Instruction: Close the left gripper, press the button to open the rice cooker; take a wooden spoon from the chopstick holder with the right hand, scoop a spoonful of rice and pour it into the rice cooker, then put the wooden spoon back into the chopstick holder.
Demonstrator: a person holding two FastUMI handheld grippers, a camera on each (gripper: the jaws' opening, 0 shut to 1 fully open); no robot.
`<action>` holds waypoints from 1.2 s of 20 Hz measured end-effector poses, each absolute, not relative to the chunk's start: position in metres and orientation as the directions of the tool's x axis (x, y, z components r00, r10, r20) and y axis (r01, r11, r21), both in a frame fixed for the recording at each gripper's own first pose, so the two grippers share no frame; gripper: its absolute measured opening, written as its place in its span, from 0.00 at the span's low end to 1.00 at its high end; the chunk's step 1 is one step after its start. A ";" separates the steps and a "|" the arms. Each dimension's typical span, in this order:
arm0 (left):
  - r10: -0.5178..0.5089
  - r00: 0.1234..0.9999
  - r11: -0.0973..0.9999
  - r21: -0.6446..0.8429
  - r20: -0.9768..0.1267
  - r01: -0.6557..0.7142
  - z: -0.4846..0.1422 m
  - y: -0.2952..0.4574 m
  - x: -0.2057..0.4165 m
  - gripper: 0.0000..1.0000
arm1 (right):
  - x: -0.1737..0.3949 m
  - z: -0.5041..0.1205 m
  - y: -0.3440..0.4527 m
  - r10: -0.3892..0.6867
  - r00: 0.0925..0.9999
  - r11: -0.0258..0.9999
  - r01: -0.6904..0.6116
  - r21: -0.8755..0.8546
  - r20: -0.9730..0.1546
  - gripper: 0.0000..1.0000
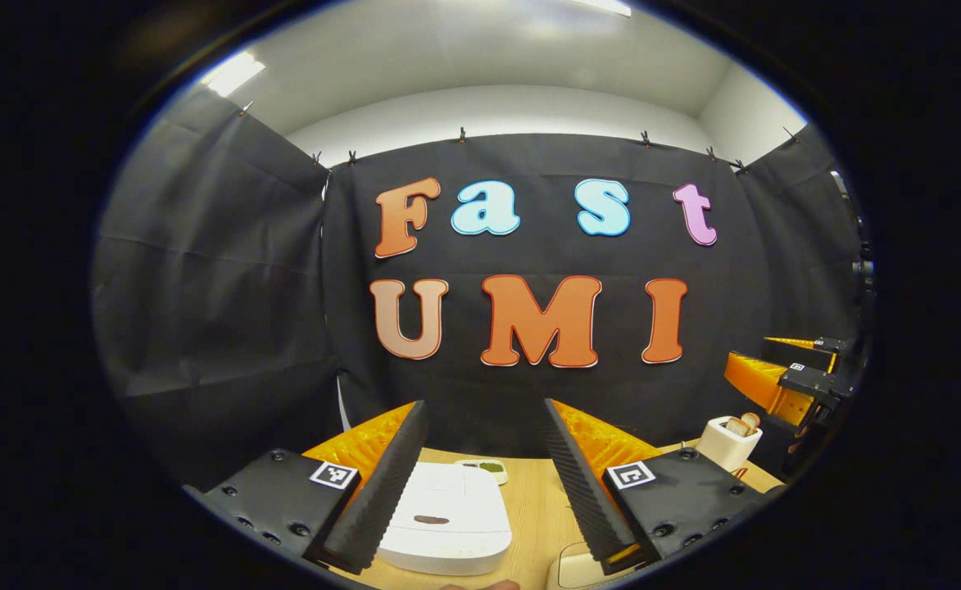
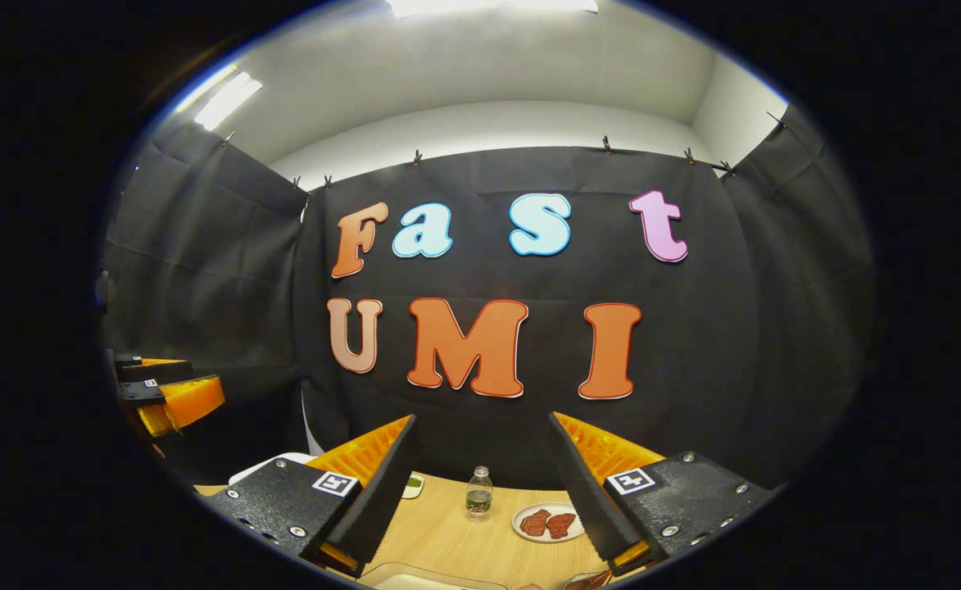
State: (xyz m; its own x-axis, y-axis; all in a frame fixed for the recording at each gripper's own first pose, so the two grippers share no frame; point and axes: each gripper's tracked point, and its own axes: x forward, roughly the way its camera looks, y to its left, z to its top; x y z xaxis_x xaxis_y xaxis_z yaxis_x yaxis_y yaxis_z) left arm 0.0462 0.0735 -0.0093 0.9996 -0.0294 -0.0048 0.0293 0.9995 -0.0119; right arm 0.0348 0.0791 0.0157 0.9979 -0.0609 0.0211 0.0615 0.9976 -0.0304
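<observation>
Below the left tongs (image 1: 484, 483), whose fingers stand wide apart and empty in the left gripper view, the white rice cooker (image 1: 447, 518) sits lid-down on the wooden surface (image 1: 533, 508), with a small dish (image 1: 482, 467) behind it, a white holder (image 1: 728, 442) with wooden handles poking out at far right, and the other tongs (image 1: 787, 373) raised just beyond that holder. Across the right gripper view, the right tongs (image 2: 480, 492) likewise gape open and empty above the surface, framing a small bottle (image 2: 478, 492) and a plate of reddish pieces (image 2: 547, 522), while the left tongs hover at the far left edge.
</observation>
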 end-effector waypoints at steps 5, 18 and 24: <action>0.018 1.000 1.000 0.010 -0.021 -0.017 -0.012 0.090 0.048 0.96 | 0.040 0.009 0.081 -0.069 0.998 0.996 0.069 -0.049 0.007 0.97; 0.165 0.978 0.985 0.075 -0.129 -0.157 -0.043 0.137 0.058 0.83 | 0.047 -0.011 0.081 -0.055 0.998 0.997 0.052 -0.055 -0.043 0.95; 0.222 0.934 0.974 0.115 -0.279 -0.197 -0.090 0.149 0.066 0.13 | 0.045 -0.022 0.074 -0.062 0.996 0.996 0.057 -0.072 -0.064 0.95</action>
State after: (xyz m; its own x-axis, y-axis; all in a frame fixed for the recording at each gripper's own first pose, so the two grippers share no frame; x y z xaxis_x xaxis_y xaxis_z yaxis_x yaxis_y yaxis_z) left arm 0.0656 0.1492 -0.0903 0.9343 0.2219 -0.2789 -0.1970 0.9737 0.1148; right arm 0.0450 0.0745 -0.0216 0.9960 -0.0621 -0.0636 0.0575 0.9957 -0.0722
